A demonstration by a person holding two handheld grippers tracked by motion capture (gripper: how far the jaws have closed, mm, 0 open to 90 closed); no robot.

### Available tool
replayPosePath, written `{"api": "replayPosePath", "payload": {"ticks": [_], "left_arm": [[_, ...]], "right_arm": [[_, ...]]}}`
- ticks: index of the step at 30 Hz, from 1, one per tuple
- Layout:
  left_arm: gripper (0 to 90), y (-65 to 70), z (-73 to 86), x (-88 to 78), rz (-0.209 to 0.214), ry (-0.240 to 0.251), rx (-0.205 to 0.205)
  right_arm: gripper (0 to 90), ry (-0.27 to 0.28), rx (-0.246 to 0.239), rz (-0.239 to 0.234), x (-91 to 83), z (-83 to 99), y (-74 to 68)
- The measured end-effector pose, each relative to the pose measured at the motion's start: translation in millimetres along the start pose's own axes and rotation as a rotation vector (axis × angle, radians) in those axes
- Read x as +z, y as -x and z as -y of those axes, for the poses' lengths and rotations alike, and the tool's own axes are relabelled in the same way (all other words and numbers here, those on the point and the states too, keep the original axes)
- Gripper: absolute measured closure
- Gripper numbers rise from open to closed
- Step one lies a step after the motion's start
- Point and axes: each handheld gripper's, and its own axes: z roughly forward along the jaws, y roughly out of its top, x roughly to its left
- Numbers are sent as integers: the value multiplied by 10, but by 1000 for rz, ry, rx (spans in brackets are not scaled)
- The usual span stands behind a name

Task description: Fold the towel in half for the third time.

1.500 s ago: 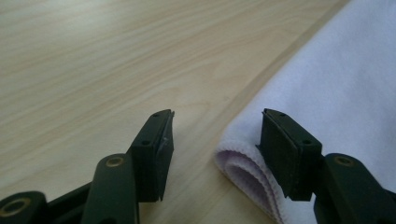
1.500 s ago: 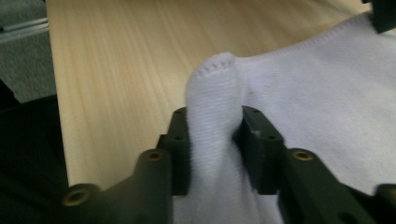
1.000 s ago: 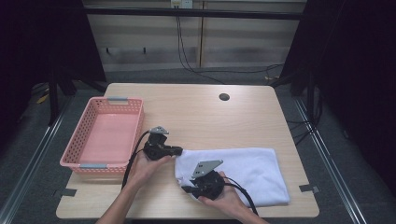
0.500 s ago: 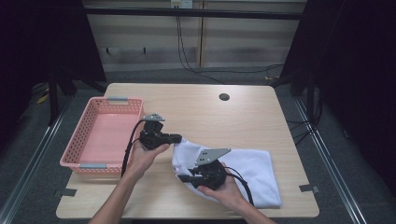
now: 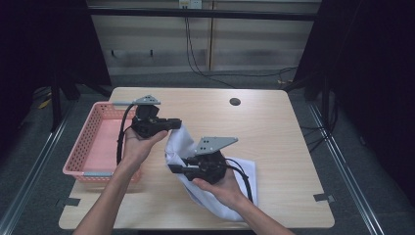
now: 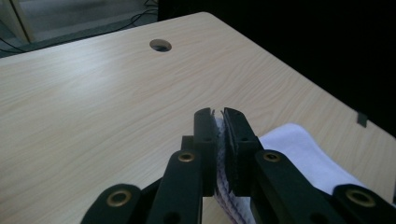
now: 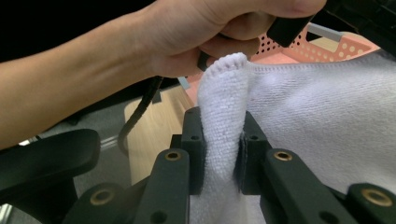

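You had both grippers clamped on the white towel (image 5: pixel 195 161), so the pick-up was done: its near-left end hung lifted between them while the far-right part lay on the table (image 5: pixel 274 122) at about 4 o'clock. What was left, as I judged it, was folding it or carrying it to the pink basket (image 5: pixel 93 142) at 9 o'clock, which held nothing I could make out.

Your left gripper (image 5: pixel 169 123) (the higher one, nearer the basket) pointed toward 3 o'clock, jaws nearly together with a thin edge of towel (image 6: pixel 219 154) pinched between them. Your right gripper (image 5: pixel 178 169) sat lower at 6 o'clock, aimed toward 9 o'clock, jaws gripping a thick bunched fold (image 7: pixel 222 126). Your left hand (image 7: pixel 205 32) showed just beyond that fold. Both forearms came in from 6 o'clock.
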Motion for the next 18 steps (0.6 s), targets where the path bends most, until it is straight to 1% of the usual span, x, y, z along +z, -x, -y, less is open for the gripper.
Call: {"api": "replayPosePath", "payload": {"ticks": [1, 2, 3, 4, 5, 6, 7, 8, 10, 11, 13, 14, 16, 17, 18], "left_arm": [[847, 22, 10, 58, 12, -12, 9], [847, 54, 25, 127, 20, -18, 3], [847, 88, 38, 195, 26, -28, 11], [846, 130, 51, 267, 35, -37, 14], [846, 189, 65, 356, 41, -47, 25], [845, 226, 72, 410, 43, -51, 27], [845, 275, 77, 486, 56, -65, 34], [845, 328, 79, 562, 56, -76, 48], [843, 450, 82, 719, 78, -89, 60], [843, 515, 78, 797, 84, -106, 73], [840, 638, 72, 958, 82, -136, 102], [838, 698, 76, 1062, 98, -145, 103], [838, 790, 90, 1213, 106, -174, 113], [836, 840, 110, 1303, 116, -181, 114], [833, 878, 133, 1389, 127, -194, 116]], "right_arm": [[766, 4, 4, 1, -21, 31, 6], [766, 5, 14, 3, -51, 83, 16], [766, 3, 19, 13, -88, 141, 22], [765, 6, 22, 26, -136, 201, 30], [765, 11, 32, 26, -188, 267, 41], [765, 12, 37, 43, -259, 344, 53], [764, 16, 48, 48, -305, 389, 58], [762, 15, 64, 51, -365, 447, 65], [758, 17, 71, 81, -489, 555, 61], [754, 20, 85, 85, -553, 611, 64], [740, 27, 98, 112, -684, 724, 71], [737, 24, 111, 120, -745, 780, 82], [725, 27, 135, 140, -866, 906, 98], [721, 25, 145, 148, -924, 970, 107], [711, 14, 158, 158, -976, 1032, 115]]}}
